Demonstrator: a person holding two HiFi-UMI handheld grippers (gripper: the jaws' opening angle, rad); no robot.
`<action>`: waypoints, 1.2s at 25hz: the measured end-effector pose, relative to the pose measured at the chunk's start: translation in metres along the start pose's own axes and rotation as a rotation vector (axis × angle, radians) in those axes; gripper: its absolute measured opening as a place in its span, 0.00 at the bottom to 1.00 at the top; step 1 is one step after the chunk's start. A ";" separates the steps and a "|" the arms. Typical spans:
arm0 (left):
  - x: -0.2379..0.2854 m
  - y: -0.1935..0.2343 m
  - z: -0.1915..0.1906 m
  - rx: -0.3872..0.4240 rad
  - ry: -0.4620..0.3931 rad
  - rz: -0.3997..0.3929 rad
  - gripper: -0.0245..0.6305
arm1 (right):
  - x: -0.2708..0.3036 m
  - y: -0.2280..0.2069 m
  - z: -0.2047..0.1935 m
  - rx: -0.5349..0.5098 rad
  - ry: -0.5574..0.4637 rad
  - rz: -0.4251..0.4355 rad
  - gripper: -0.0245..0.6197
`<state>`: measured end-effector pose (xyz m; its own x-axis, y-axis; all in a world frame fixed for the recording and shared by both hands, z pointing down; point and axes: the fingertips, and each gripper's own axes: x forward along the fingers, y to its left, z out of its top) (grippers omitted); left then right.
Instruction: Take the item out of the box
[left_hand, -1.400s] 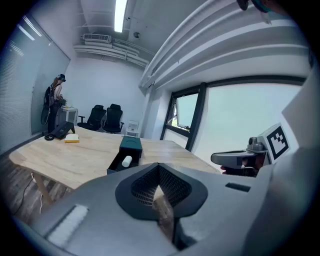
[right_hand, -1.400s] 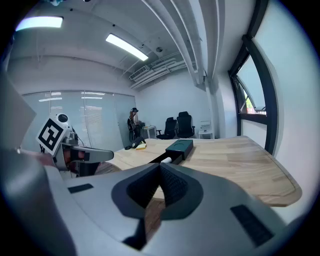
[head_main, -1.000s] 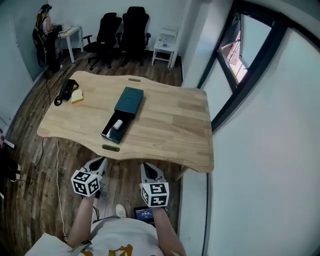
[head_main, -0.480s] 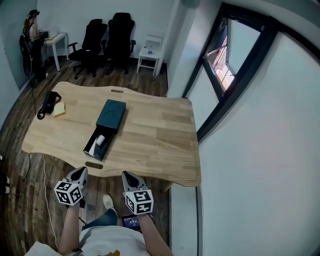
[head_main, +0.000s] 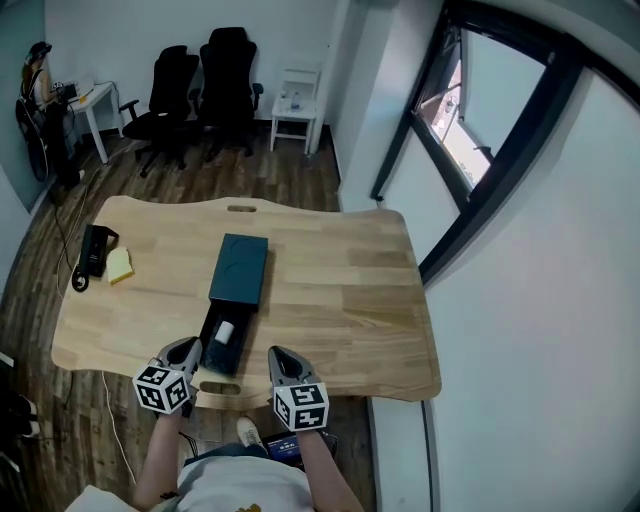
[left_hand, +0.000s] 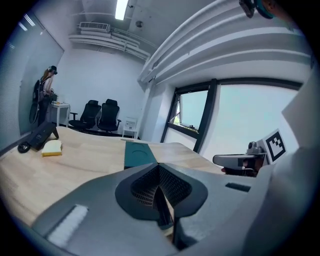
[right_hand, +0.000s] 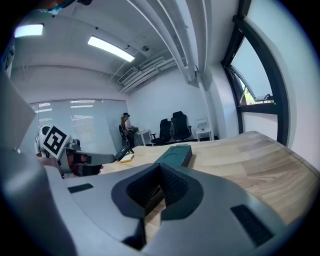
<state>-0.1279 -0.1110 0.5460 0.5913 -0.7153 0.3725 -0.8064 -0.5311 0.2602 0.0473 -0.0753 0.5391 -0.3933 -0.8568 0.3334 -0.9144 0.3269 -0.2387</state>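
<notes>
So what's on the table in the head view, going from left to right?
black device → yellow pad → dark green box

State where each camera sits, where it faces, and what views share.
Head view: on the person's head, steeply down at the table; forearms, left gripper, right gripper show.
Left gripper view: on that gripper, across the table along its shut jaws; right gripper at right.
Right gripper view: likewise; left gripper at left.
Shared: the dark box, in all three.
</notes>
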 end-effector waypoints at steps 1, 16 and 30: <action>0.006 0.008 0.001 -0.004 0.008 -0.005 0.04 | 0.008 -0.001 -0.001 0.005 0.005 -0.009 0.05; 0.060 0.027 -0.007 0.007 0.110 -0.062 0.04 | 0.045 -0.028 -0.003 0.028 0.057 -0.055 0.05; 0.097 0.030 -0.067 0.073 0.391 -0.062 0.04 | 0.074 -0.048 -0.027 0.053 0.154 -0.018 0.05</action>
<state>-0.0956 -0.1660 0.6496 0.5781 -0.4614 0.6730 -0.7580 -0.6089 0.2337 0.0601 -0.1434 0.6001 -0.3906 -0.7899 0.4727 -0.9167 0.2868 -0.2781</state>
